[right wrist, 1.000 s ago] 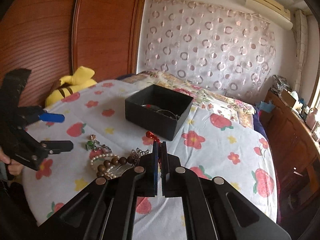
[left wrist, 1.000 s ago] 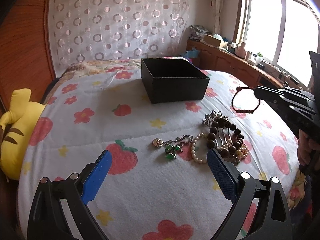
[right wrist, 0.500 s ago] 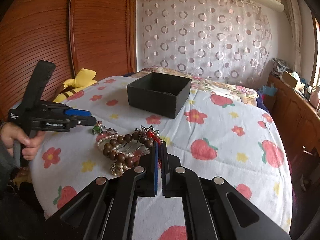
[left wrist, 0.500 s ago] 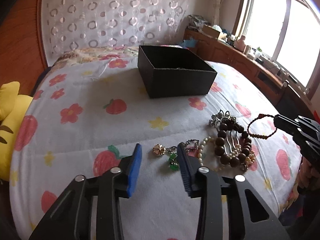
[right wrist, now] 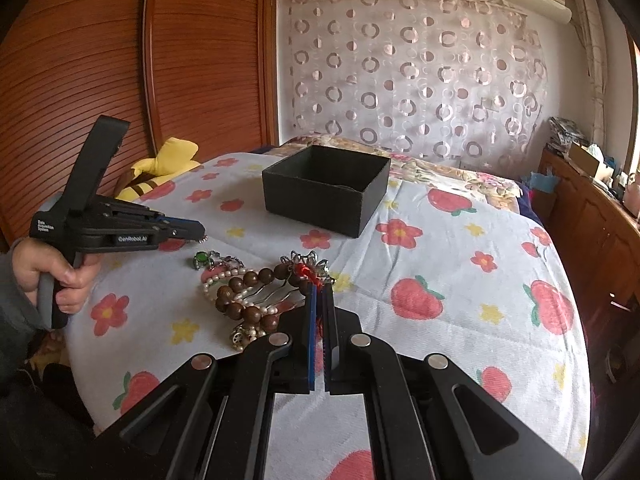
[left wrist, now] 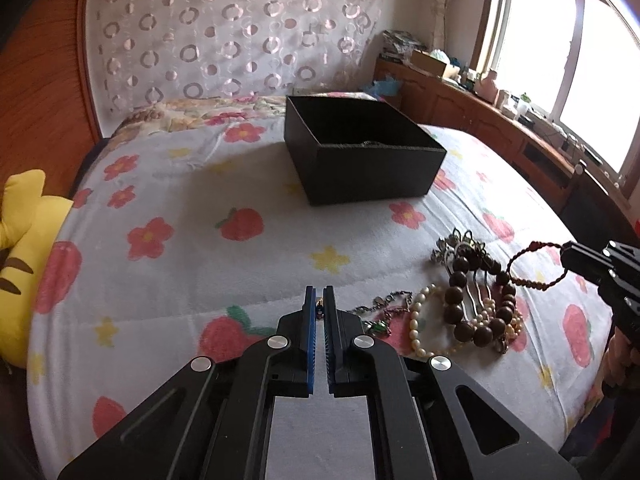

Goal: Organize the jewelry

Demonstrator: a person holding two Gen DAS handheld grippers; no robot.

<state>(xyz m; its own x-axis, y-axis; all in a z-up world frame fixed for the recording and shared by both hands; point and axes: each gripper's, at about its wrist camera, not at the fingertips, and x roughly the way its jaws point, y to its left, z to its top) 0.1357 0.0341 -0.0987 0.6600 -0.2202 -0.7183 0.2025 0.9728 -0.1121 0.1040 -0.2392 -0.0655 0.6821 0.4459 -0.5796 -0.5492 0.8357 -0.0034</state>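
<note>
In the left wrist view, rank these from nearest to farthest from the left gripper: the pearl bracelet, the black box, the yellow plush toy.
From the left gripper, shut on a small trinket:
1. Pearl bracelet: just right of the fingertips, on the bedspread.
2. Black box: straight ahead, mid-bed.
3. Yellow plush toy: far left, at the bed's edge.

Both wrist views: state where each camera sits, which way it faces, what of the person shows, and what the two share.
Left wrist: rides the left gripper, looking down its shut fingers across the flowered bed toward the window; the right gripper enters at right, holding a red cord bracelet.
Right wrist: rides the right gripper, facing the wooden wardrobe and curtain; the person's left hand grips the left gripper.
Shared: black box, jewelry pile, yellow plush.
</note>
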